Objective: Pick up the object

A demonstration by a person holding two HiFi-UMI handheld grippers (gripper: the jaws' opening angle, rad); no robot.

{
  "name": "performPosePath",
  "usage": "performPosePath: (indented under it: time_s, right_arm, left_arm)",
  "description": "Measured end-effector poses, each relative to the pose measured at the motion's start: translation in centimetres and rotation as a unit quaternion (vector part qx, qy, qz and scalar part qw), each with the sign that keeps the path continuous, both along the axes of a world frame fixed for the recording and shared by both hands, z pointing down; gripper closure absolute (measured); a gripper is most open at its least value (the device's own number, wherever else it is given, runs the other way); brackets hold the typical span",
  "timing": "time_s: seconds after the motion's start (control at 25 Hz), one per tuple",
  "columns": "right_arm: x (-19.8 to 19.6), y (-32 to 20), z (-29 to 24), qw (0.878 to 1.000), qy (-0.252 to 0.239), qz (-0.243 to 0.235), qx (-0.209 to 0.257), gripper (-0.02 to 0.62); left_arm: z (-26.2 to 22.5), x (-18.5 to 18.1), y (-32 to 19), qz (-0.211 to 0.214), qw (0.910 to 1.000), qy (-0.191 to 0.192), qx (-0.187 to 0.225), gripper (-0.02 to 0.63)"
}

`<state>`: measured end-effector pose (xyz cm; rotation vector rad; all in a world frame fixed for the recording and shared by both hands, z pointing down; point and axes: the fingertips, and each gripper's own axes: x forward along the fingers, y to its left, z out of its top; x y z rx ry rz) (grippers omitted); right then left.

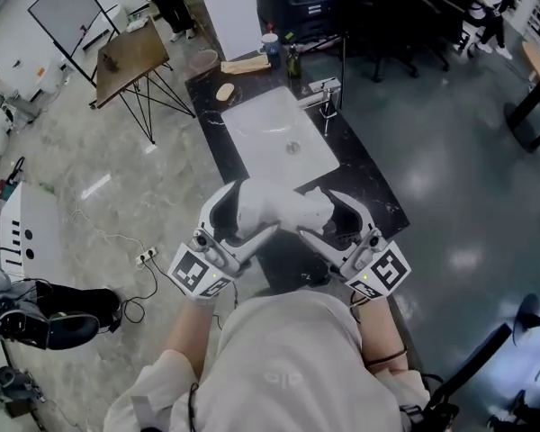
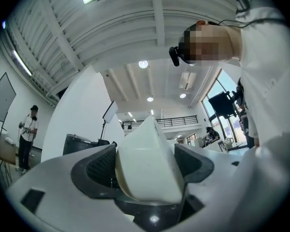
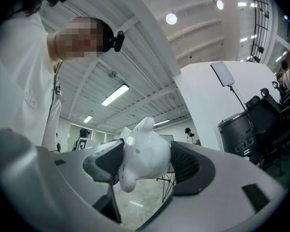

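Observation:
The object is a white moulded piece, blocky at one end and rounded with small bumps at the other. I hold it in the air by both ends, above the front edge of the black counter. My left gripper is shut on the blocky end, which fills the gap between its dark pads. My right gripper is shut on the rounded end. Both gripper views tilt up toward the ceiling and the person.
A white sink basin with a faucet lies just beyond the object. A cup, a bottle and a tan round item stand at the counter's far end. A wooden table is at far left; a power strip is on the floor.

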<state>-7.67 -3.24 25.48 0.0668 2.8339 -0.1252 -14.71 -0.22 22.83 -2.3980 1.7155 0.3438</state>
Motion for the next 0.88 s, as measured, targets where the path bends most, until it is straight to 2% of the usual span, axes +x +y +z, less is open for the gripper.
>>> performPosePath:
  time_s: [0.32,0.64,0.88]
  right_arm:
    - [-0.2,2.1,-1.0,0.998,-0.01,-0.038,0.05,0.278]
    - [-1.2,3.0,0.0,0.997,-0.001,-0.058,0.045,0.278]
    - [-1.1,3.3,0.4,0.998,0.007,-0.048,0.037,0.278]
  left_arm:
    - [-0.7,0.0,2.7,-0.036,0.9987,-0.013,0.033,0.239]
    - [0.5,-0.9,3.9,-0.059,0.9979,0.011,0.024,0.239]
    - [0.9,-0.9,4.0,-0.054,0.9982,0.019,0.019,0.239]
